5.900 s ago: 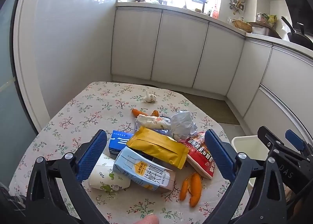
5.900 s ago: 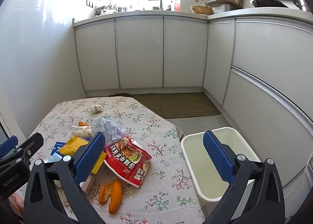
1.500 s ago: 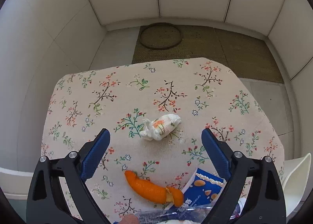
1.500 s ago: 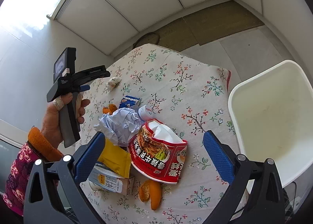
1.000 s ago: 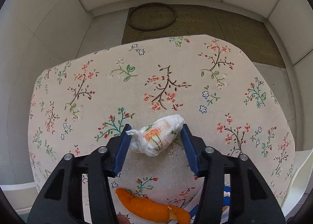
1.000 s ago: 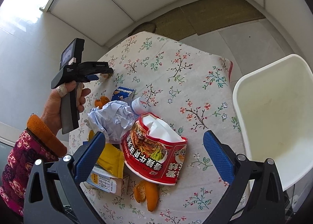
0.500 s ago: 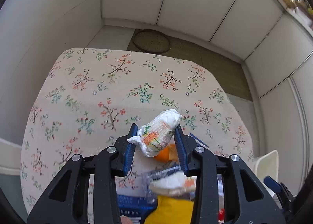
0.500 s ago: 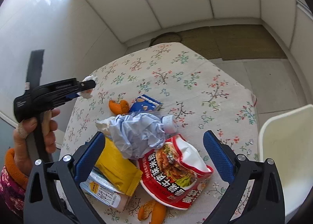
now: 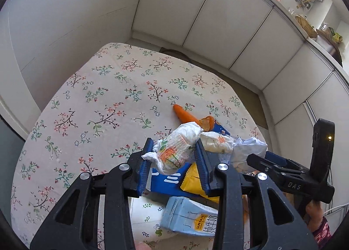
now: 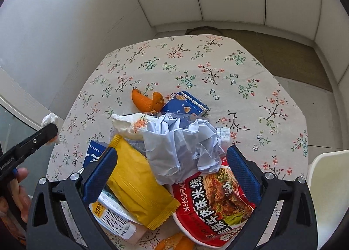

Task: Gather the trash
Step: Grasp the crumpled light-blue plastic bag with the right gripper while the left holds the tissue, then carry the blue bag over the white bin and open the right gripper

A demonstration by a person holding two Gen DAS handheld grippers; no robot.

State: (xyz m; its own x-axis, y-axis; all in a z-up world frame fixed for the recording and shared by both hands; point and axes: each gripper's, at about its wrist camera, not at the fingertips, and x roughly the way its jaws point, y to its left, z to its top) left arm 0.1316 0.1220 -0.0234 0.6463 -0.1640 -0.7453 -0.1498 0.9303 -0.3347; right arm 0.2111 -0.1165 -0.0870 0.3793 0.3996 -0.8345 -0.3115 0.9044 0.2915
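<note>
My left gripper (image 9: 173, 147) is shut on a crumpled white wrapper (image 9: 174, 154) with orange print, held in the air above the trash pile on the floral table (image 9: 98, 108). In the right wrist view that wrapper (image 10: 49, 119) shows at the far left. My right gripper (image 10: 171, 151) stands open just above the pile, its fingers on either side of a crumpled pale blue paper (image 10: 181, 149) without touching it. Under it lie a yellow packet (image 10: 137, 184), a red noodle bag (image 10: 216, 202) and a milk carton (image 10: 117, 217).
Orange peel (image 10: 148, 100) and a blue box (image 10: 185, 103) lie at the pile's far side. A white bin (image 10: 327, 184) stands off the table's right edge. White cabinets and a wall ring the table, and a brown mat (image 10: 272, 53) covers the floor beyond.
The left gripper closed on the white wrapper, lifted it off the table and carried it back over the pile. The right gripper rolled and moved in over the pile, still open.
</note>
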